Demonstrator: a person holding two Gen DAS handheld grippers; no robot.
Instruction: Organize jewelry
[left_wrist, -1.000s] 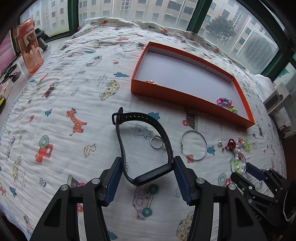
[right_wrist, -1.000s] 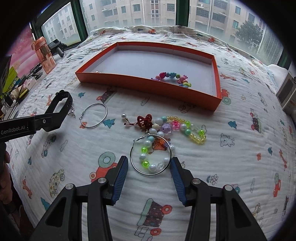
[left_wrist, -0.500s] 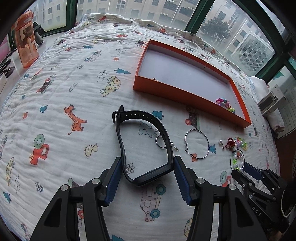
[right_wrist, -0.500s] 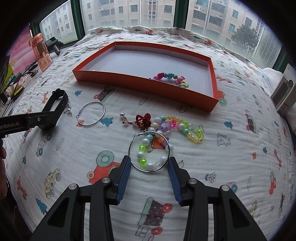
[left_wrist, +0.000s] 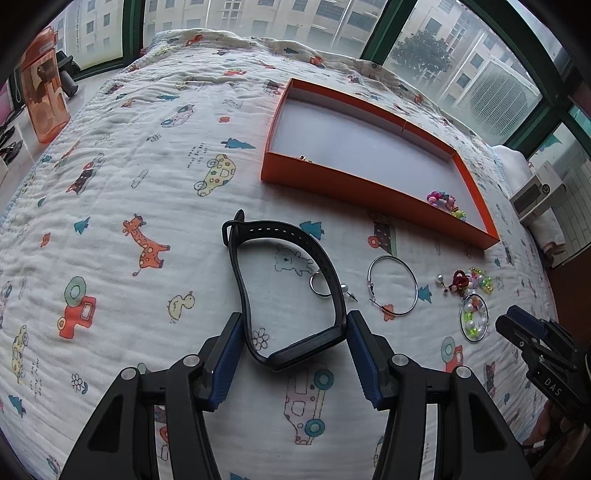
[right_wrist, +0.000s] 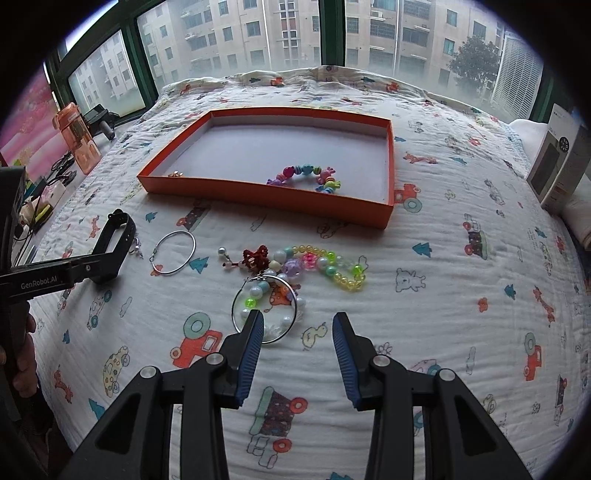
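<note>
Since the earlier frame the right gripper (right_wrist: 297, 334) has slid right off the hoop earring (right_wrist: 264, 309), jaws narrowed and empty. Left gripper (left_wrist: 294, 334) clamps the black band (left_wrist: 280, 291); orange tray (right_wrist: 280, 201) beyond awaits both, so the earring needs regrasping.

Soft window daylight, faint shadows, fisheye-warped, possibly hazy edges.

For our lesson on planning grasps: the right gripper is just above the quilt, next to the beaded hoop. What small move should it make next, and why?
Probably shift the right gripper a little to its left. The beaded hoop lies on the quilt off-centre, at the left fingertip rather than between the open jaws, so closing now would likely miss it.
</note>
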